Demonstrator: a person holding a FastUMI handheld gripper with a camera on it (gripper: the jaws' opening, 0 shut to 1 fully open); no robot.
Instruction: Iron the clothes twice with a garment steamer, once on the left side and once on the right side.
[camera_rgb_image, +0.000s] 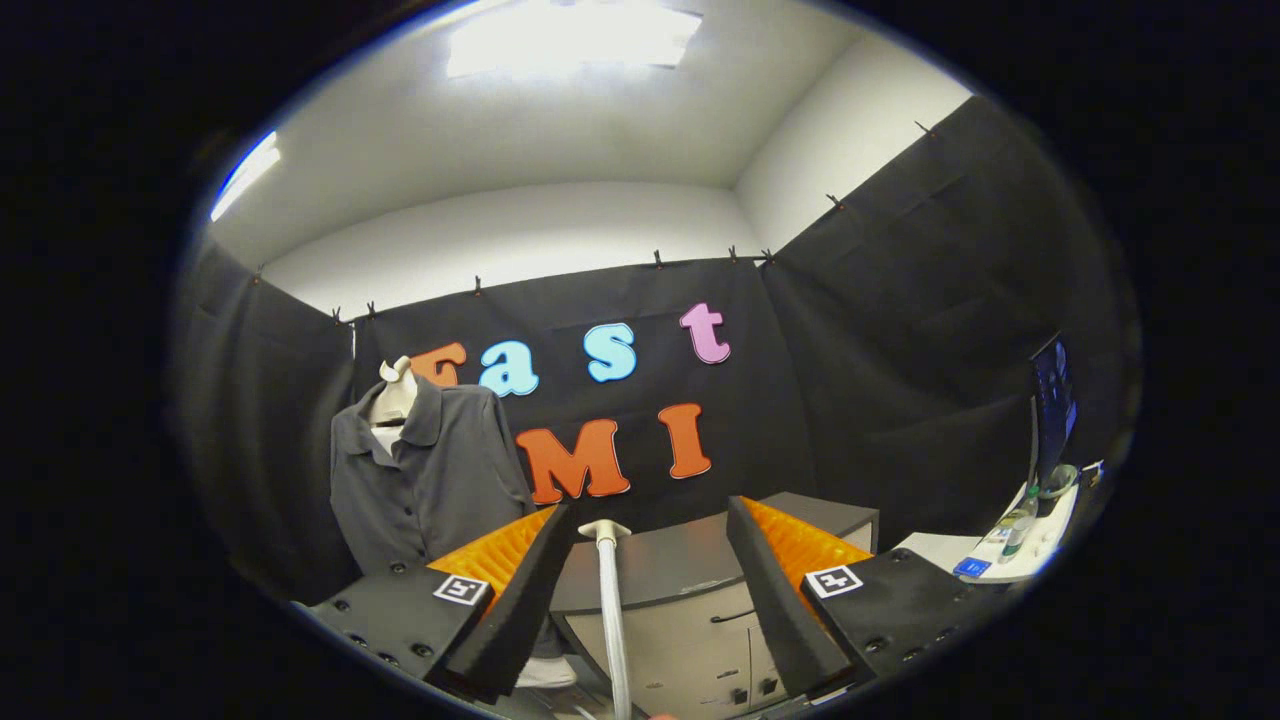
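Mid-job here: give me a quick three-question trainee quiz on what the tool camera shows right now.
1. True or false: the tool is shut on the steamer wand.
2. The grey polo shirt hangs: A) between the fingers, B) beyond the left finger, C) on the grey cabinet.
3. Fill in: the white steamer wand stands upright between the two ____.

Key
1. False: the fingers stand apart, touching nothing.
2. B. It hangs on a mannequin.
3. Fingers. It stands nearer the left one, before the grey cabinet.
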